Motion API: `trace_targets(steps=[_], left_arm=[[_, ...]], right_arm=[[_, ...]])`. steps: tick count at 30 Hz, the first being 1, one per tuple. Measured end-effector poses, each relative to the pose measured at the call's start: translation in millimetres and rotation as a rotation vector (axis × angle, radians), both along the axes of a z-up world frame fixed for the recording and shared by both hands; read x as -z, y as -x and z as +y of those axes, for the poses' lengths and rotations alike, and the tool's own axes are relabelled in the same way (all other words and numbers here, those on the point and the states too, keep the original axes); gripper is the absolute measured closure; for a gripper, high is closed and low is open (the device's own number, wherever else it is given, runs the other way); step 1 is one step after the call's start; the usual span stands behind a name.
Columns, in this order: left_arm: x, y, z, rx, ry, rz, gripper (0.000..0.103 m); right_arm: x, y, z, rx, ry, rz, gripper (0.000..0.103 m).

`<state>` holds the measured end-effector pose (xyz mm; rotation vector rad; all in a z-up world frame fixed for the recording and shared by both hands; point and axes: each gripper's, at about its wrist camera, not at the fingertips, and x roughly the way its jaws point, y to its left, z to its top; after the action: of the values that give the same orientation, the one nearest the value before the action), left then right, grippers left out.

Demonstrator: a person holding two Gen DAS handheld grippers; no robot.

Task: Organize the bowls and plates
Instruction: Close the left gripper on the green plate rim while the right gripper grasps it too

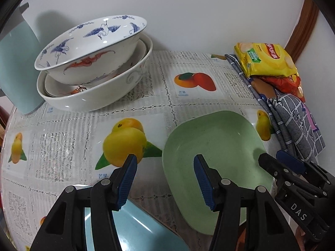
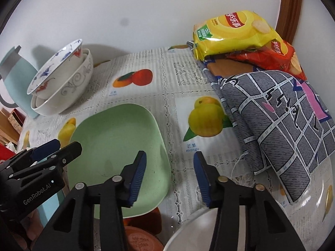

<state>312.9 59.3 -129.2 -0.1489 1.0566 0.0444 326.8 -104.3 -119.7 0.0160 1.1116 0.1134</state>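
A pale green square plate (image 1: 217,146) (image 2: 117,146) lies on the table near its front edge. My left gripper (image 1: 165,177) (image 2: 62,147) stands open astride the plate's left rim, one finger over the plate and one over the cloth. My right gripper (image 2: 169,175) (image 1: 274,160) is open astride the right rim, and its pads do not touch the plate. A light blue plate (image 1: 136,228) lies under my left gripper. At the back left, several white painted bowls (image 1: 92,69) (image 2: 60,83) sit nested in a stack.
A pale blue jug (image 1: 16,69) (image 2: 14,79) stands left of the bowls. Yellow and red crisp bags (image 1: 266,60) (image 2: 232,31) and a grey checked cloth (image 2: 278,121) fill the right side. A white bowl rim (image 2: 184,230) and a brown clay lid (image 2: 142,240) show below the table's front edge.
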Motion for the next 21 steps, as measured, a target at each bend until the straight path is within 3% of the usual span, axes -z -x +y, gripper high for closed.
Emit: trace_targets(steps=[7,8,10,12,13,17,21], left_arm=[[3.4,-3.6,0.5,0.024,0.025,0.004,0.049],[4.6,-4.0,0.0,0.026,0.024,0.007,0.053],[8.5,-5.5,-1.3,0.029,0.032,0.016,0.063],[11.7,-6.5,-1.2,0.03,0.045,0.026,0.07],[13.5,-7.1,-1.4,0.028,0.047,0.03,0.08],[17.4,-8.6,-2.1,0.016,0.032,0.031,0.092],[16.5,-8.7,3.5,0.003,0.061,0.023,0.094]], right_arm=[[6.7,-6.3,7.4,-0.009,0.063,0.018,0.068],[7.5,-7.1,8.2,-0.014,0.063,0.02,0.07],[10.2,-8.4,11.3,-0.021,0.075,0.028,0.087],[12.0,-8.5,13.2,-0.027,0.083,0.031,0.091],[12.3,-8.0,14.6,-0.032,0.086,0.028,0.094],[11.7,-6.2,15.8,-0.034,0.075,0.013,0.095],[8.9,-3.3,11.8,-0.028,0.052,-0.005,0.096]])
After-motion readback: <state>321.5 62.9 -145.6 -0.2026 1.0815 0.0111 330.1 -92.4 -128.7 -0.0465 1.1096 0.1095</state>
